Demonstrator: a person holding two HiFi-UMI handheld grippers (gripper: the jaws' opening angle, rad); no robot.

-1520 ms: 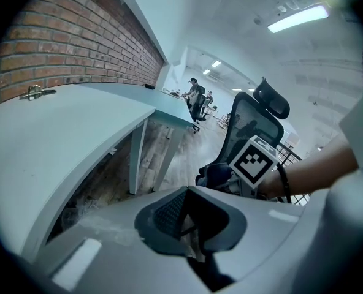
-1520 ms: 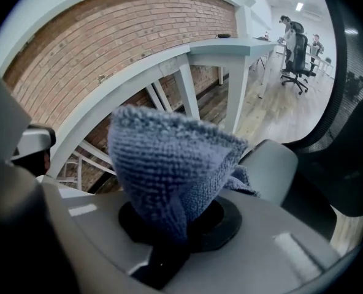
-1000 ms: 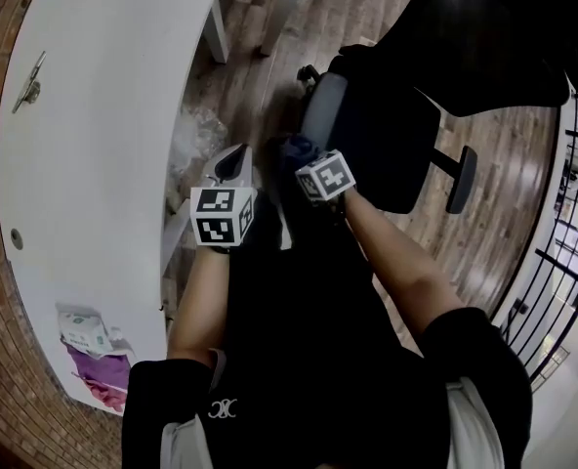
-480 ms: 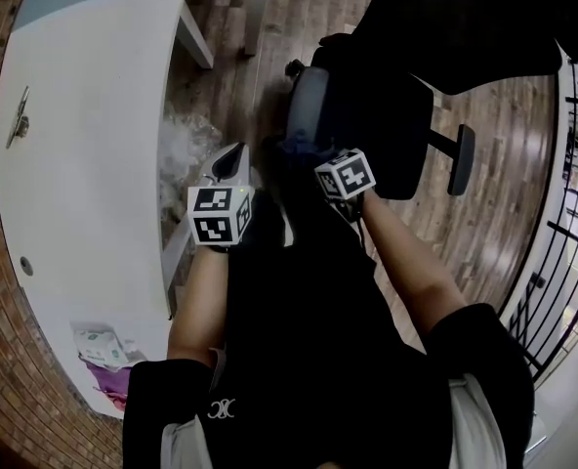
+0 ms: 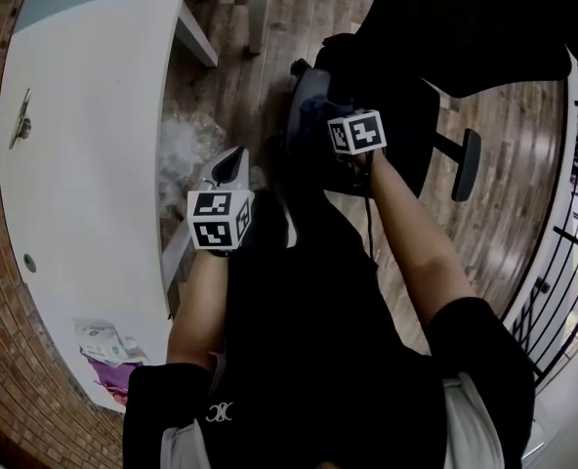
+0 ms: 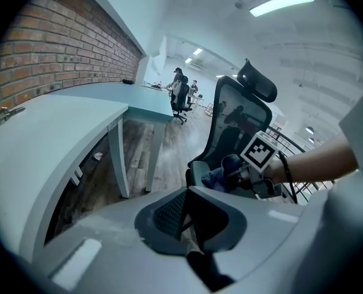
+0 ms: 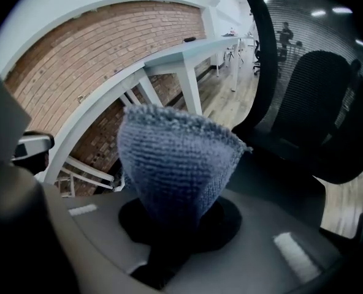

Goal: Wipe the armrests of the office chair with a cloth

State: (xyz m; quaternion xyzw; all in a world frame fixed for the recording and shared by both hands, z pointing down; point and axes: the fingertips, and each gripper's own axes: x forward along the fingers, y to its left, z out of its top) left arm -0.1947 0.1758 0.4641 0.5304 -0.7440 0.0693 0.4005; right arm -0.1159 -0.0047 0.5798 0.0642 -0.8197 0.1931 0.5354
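The black office chair point(image 5: 416, 57) stands ahead of me on the wooden floor. Its near grey armrest point(image 5: 303, 115) lies under my right gripper point(image 5: 326, 115), which is shut on a blue knitted cloth point(image 7: 175, 164). That cloth point(image 6: 215, 177) rests on the armrest point(image 6: 197, 173) in the left gripper view. The far armrest point(image 5: 465, 164) sticks out at the right, untouched. My left gripper point(image 5: 232, 164) hovers left of the chair, above the floor, jaws shut point(image 6: 184, 192) with nothing in them.
A curved white desk point(image 5: 84, 135) runs along the brick wall at the left, with a wipes packet point(image 5: 99, 342) near its front end. A crumpled clear plastic bag point(image 5: 186, 145) lies on the floor under the desk edge. A black railing point(image 5: 572, 262) stands at the right.
My right gripper has slid with the cloth along the near armrest, away from me toward the chair back. The left gripper has stayed where it was.
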